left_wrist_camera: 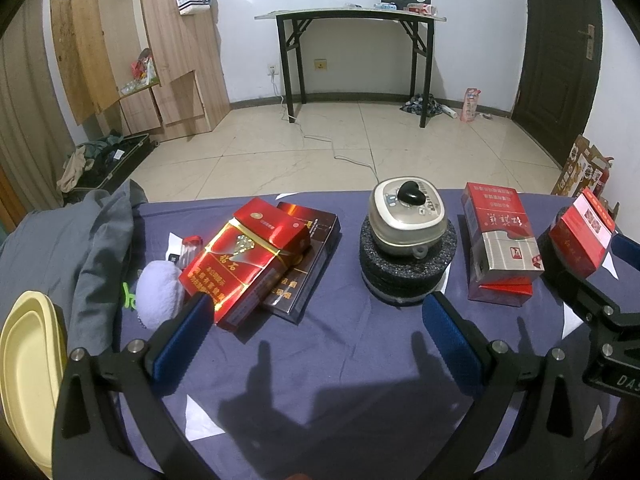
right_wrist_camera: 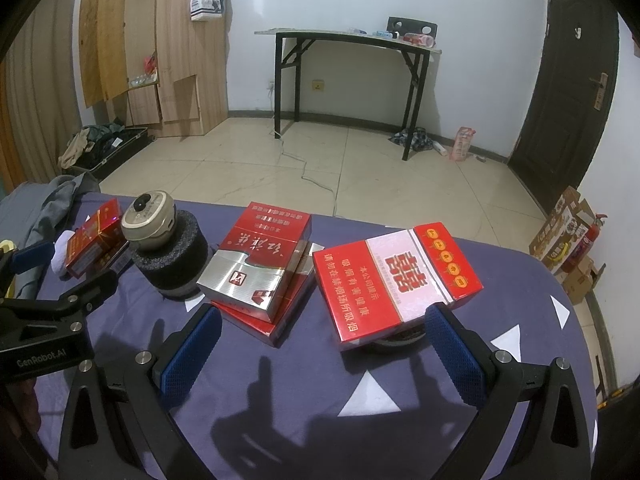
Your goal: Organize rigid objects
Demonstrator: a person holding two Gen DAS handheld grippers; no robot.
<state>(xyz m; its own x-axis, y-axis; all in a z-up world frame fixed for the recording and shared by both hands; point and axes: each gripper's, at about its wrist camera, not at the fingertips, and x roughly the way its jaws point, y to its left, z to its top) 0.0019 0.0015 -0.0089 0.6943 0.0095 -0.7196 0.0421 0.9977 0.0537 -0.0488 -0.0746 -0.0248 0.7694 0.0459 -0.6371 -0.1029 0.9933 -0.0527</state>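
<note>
Nearest in the left wrist view, the left claw [left_wrist_camera: 316, 328] is spread wide over the purple-blue patterned cloth covering the worktop [left_wrist_camera: 320, 380], its blue-padded fingers [left_wrist_camera: 182, 334] holding nothing. Just beyond its left finger lies a glossy red and gold cigarette carton [left_wrist_camera: 244, 260], tilted across a dark brown flat box [left_wrist_camera: 304, 256]. A pale lilac fluffy pouch [left_wrist_camera: 158, 294] sits just beside the carton, and a cream oval plastic dish [left_wrist_camera: 28, 376] shows at the left edge. Beyond the right finger stands a small silver-beige rounded tin with a black heart knob [left_wrist_camera: 408, 214], set on top of a black foam ring [left_wrist_camera: 406, 268].

In the right wrist view, the right claw [right_wrist_camera: 320, 330] is likewise wide open and empty. Its right finger [right_wrist_camera: 452, 356] is just in front of a red and pale pink cigarette carton [right_wrist_camera: 396, 280], which rests on a dark round object. Left of that, a red and silver cigarette carton [right_wrist_camera: 260, 264] lies on another red box [right_wrist_camera: 280, 312].

Farther off, across the tiled floor [right_wrist_camera: 380, 168], a black-legged folding table [right_wrist_camera: 348, 40] stands against the white wall.
</note>
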